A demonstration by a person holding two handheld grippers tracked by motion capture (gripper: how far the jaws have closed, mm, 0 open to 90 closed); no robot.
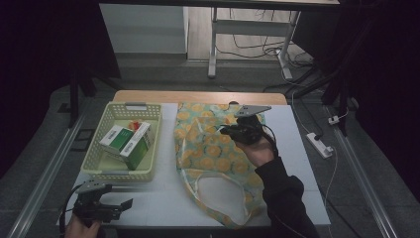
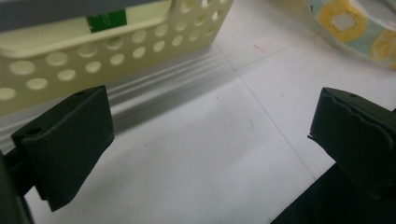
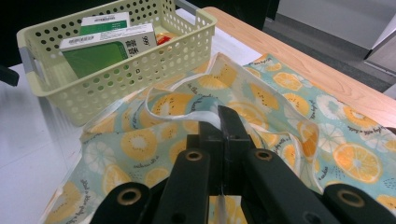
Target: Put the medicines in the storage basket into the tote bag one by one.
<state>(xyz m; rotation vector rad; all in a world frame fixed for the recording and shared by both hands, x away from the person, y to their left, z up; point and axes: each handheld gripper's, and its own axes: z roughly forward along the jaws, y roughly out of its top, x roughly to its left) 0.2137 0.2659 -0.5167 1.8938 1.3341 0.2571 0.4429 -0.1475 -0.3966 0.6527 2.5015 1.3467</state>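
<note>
White surface [image 1: 163, 198] holds a fruit-print bag [image 1: 213, 148] at centre; right claw [image 3: 223, 122] clenched on its white strap [image 3: 182, 114]; left claw [image 1: 126, 204] released at seven o'clock, basket [image 1: 96, 148] at nine

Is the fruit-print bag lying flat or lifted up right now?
Partly lifted: the right tongs are shut on the bag at its white edge, raising a fold; the rest lies on the table.

a dim lab-like room: dark curtains [image 1: 44, 59], floor cables [image 1: 257, 49], a power strip [image 1: 320, 144], bare table legs [image 1: 213, 44].
</note>
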